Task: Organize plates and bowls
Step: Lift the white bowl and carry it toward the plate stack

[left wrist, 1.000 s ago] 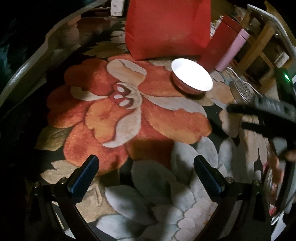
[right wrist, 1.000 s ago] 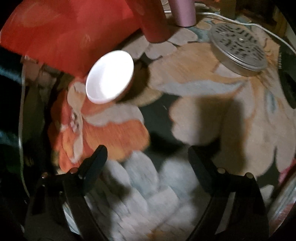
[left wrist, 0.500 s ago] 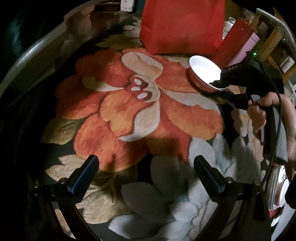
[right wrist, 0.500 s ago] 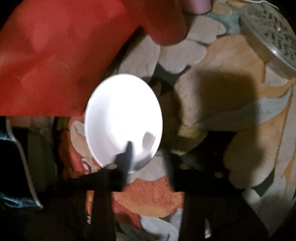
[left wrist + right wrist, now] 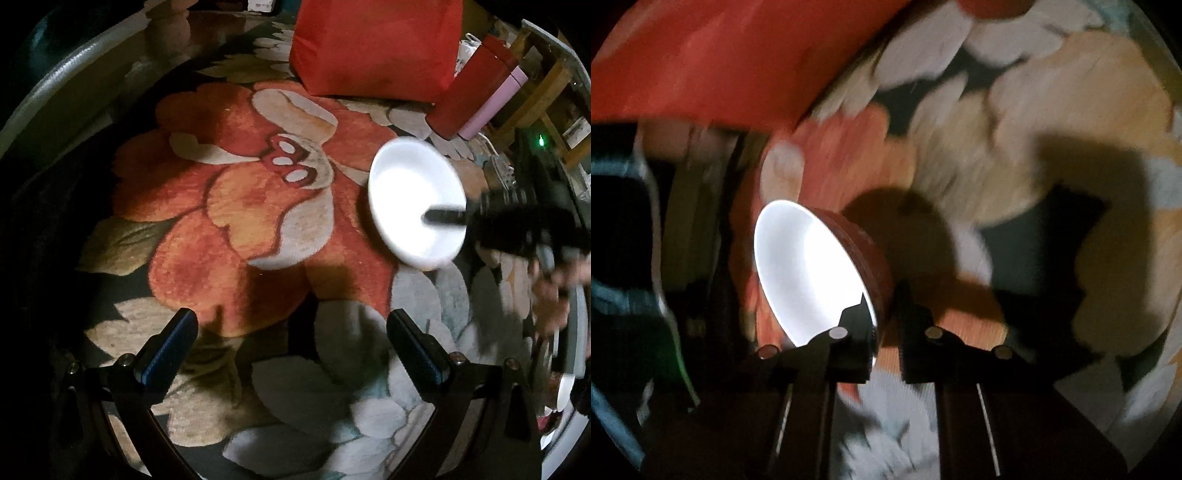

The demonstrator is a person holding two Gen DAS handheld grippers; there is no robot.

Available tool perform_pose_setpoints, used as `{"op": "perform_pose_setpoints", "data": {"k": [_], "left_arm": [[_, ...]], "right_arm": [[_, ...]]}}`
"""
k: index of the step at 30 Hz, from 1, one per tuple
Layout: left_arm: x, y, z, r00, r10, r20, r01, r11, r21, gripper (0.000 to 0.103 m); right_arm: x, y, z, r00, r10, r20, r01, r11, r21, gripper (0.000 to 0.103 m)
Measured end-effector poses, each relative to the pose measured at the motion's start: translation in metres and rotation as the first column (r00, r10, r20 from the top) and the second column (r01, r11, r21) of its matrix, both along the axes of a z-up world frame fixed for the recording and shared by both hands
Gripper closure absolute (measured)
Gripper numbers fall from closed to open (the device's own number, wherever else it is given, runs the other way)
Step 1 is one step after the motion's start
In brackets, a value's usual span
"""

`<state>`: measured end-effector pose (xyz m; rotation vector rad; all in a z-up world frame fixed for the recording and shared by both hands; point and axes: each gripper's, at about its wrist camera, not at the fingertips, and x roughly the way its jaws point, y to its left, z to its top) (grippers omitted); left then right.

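Observation:
A bowl (image 5: 410, 192), white inside and red-brown outside, is tilted on its side above the floral table covering. My right gripper (image 5: 882, 299) is shut on the rim of the bowl (image 5: 809, 266), one finger inside and one on the outer wall. In the left wrist view the right gripper (image 5: 434, 218) comes in from the right, a hand (image 5: 550, 295) behind it. My left gripper (image 5: 291, 332) stands open over the grey petals near the front, with nothing between its fingers.
A red bag (image 5: 373, 48) stands at the back, with a red box (image 5: 469, 88) and a pink tube (image 5: 495, 103) beside it. A perforated metal lid (image 5: 500, 173) lies behind the right gripper. Stacked dishes (image 5: 561, 387) show at the right edge.
The right gripper came down onto the bowl, closed on its rim and tipped it up on edge. The left gripper drifted slightly and stayed open.

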<state>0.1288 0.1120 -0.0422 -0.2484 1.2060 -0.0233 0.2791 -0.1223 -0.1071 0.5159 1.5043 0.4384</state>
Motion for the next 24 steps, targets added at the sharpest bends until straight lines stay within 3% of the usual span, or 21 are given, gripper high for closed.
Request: {"op": "perform_pose_setpoints", "data": {"k": [4, 7, 11, 13, 14, 16, 18, 19, 24], "left_arm": [[0.003, -0.006, -0.006, 1.000, -0.003, -0.011, 0.003, 1.000, -0.030, 0.001], [0.004, -0.015, -0.016, 0.999, -0.030, -0.041, 0.029, 0.999, -0.020, 0.003], [0.004, -0.023, -0.031, 0.995, -0.044, -0.087, 0.044, 0.999, -0.006, 0.020], [0.005, -0.025, -0.035, 0.995, -0.036, -0.092, 0.033, 0.999, -0.024, 0.031], [0.006, -0.026, -0.036, 0.995, -0.032, -0.091, 0.030, 0.999, -0.025, 0.045], [0.012, -0.028, -0.035, 0.996, -0.033, -0.079, 0.032, 0.999, -0.015, 0.054], [0.017, -0.029, -0.035, 0.996, -0.030, -0.080, 0.028, 0.999, -0.029, 0.080], [0.018, -0.029, -0.034, 0.996, -0.033, -0.080, 0.029, 0.998, -0.056, 0.088], [0.015, -0.039, -0.025, 0.996, -0.067, -0.060, 0.065, 0.997, -0.029, 0.092]], "right_arm": [[-0.031, 0.020, -0.008, 0.982, 0.179, -0.065, -0.174, 0.982, 0.075, 0.092], [-0.049, 0.033, -0.010, 0.961, 0.268, -0.069, -0.263, 0.963, 0.064, 0.092], [-0.058, 0.036, -0.001, 0.963, 0.267, -0.032, -0.266, 0.963, 0.028, 0.088], [-0.063, 0.043, 0.006, 0.959, 0.282, -0.008, -0.282, 0.959, -0.039, 0.088], [-0.066, 0.045, 0.009, 0.958, 0.286, 0.004, -0.285, 0.956, -0.065, 0.088], [-0.070, 0.050, 0.014, 0.959, 0.282, 0.026, -0.278, 0.954, -0.113, 0.088], [-0.073, 0.056, 0.017, 0.960, 0.277, 0.046, -0.267, 0.951, -0.156, 0.088], [-0.076, 0.058, 0.018, 0.962, 0.269, 0.058, -0.254, 0.950, -0.181, 0.088], [-0.088, 0.049, 0.017, 0.964, 0.257, 0.071, -0.235, 0.945, -0.225, 0.091]]}}
